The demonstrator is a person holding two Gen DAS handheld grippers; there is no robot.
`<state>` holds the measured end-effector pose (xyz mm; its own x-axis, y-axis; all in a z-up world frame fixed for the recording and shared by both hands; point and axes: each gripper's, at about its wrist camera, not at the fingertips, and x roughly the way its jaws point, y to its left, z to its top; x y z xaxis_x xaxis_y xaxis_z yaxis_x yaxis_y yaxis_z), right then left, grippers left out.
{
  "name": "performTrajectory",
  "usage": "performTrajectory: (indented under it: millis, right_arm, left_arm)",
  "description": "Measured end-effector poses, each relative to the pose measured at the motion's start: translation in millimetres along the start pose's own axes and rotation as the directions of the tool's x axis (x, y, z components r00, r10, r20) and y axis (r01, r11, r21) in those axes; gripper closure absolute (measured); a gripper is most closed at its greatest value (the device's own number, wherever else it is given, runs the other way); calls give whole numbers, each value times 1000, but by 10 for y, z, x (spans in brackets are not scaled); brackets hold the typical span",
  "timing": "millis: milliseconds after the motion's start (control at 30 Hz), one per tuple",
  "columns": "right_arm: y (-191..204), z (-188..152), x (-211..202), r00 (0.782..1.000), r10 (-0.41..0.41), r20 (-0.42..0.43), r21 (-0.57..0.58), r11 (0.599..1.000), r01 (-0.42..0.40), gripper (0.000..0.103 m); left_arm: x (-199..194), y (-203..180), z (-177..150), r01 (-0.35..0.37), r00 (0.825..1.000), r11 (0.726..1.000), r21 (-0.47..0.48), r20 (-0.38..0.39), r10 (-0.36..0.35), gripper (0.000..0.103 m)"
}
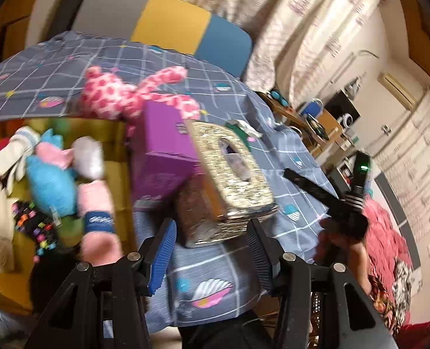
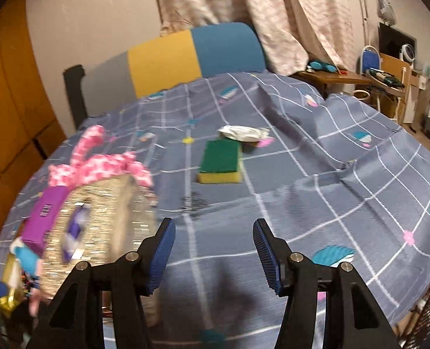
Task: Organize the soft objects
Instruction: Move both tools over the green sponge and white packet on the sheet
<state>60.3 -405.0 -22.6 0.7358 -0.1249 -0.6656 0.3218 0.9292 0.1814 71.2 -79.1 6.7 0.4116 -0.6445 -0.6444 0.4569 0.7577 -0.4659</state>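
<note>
Seen from your left wrist, your left claw (image 1: 210, 251) hangs wide and empty over the blue checked bedsheet (image 1: 209, 285), its blue pads clear of everything. Just beyond the pads lies a glittery gold tissue box (image 1: 232, 174), tilted, with a purple box (image 1: 162, 148) touching its left side and a pink spotted plush toy (image 1: 119, 93) draped behind both. To the left, a yellow bin (image 1: 116, 142) holds the gathered soft things: a blue plush toy (image 1: 50, 186), pink socks (image 1: 96, 203), white socks (image 1: 11, 151) and a dark sock with coloured dots (image 1: 32, 224). At right, your other hand (image 1: 340, 241) carries the black frame of the second tool above the sheet, with a red patterned cloth (image 1: 389, 247) past it. Seen from your right wrist, your right claw (image 2: 213, 254) stands open with nothing between its pads, which float over bare sheet. Ahead, well apart from the pads, a green-and-yellow sponge (image 2: 220, 160) rests flat on the bed, and a crumpled white cloth (image 2: 244, 132) lies just behind it. The gold tissue box sits blurred at the left, the purple box and pink toy against it. A grey, yellow and blue headboard (image 2: 191, 55) closes the far end.
</note>
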Motion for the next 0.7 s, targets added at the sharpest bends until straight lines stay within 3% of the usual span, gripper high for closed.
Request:
performTrajectory:
  millis: [200, 300, 433, 567, 700]
  right_arm:
    - [-266, 70, 307, 999, -34, -11, -2, 999, 34, 46]
    - [-379, 113, 469, 999, -48, 14, -24, 999, 48, 38]
    - [-559, 136, 681, 996, -82, 25, -30, 996, 82, 38]
    - [-768, 75, 822, 992, -124, 24, 15, 992, 124, 38]
    - [-993, 2, 927, 994, -107, -16, 119, 987, 108, 38]
  left_arm:
    - [157, -362, 185, 25, 1000, 998, 54, -16, -24, 52]
    - [278, -572, 288, 45, 999, 995, 84, -33, -42, 52]
    - [477, -860, 409, 53, 997, 990, 130, -55, -46, 52]
    - [731, -1118, 548, 23, 997, 987, 159, -81, -10, 51]
    - [1056, -1294, 710, 6, 991, 988, 152, -134, 14, 50]
